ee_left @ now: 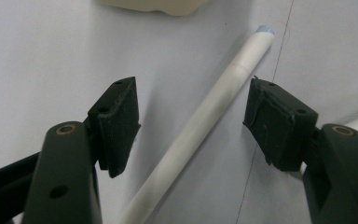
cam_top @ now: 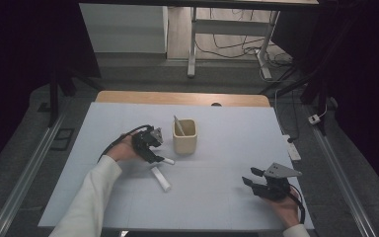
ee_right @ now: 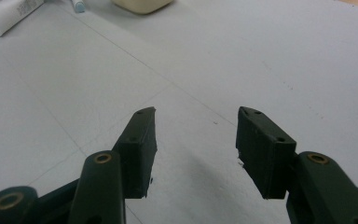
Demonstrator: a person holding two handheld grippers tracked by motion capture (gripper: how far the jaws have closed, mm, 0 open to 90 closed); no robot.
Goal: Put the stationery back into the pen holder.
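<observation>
My left gripper [cam_top: 154, 157] points down at the white table cover just left of a cream cup [cam_top: 184, 137]. In the left gripper view its jaws [ee_left: 193, 109] stand open on either side of a thin white pen [ee_left: 200, 119] that lies on the table; the pads do not touch it. A thicker white tube [cam_top: 161, 178] lies close in front of that gripper. A white stick [cam_top: 178, 126] leans inside the cup. My right gripper [cam_top: 249, 177] rests low at the near right, open, with bare table between its jaws [ee_right: 196, 140].
The white cover [cam_top: 227, 143] spans the table, with a wooden strip [cam_top: 182, 97] at the far edge. In the right gripper view the tube [ee_right: 9, 14], the pen's tip [ee_right: 78, 5] and the cup [ee_right: 142, 4] lie far off. Beyond the table stand desk legs and cables [cam_top: 256, 49].
</observation>
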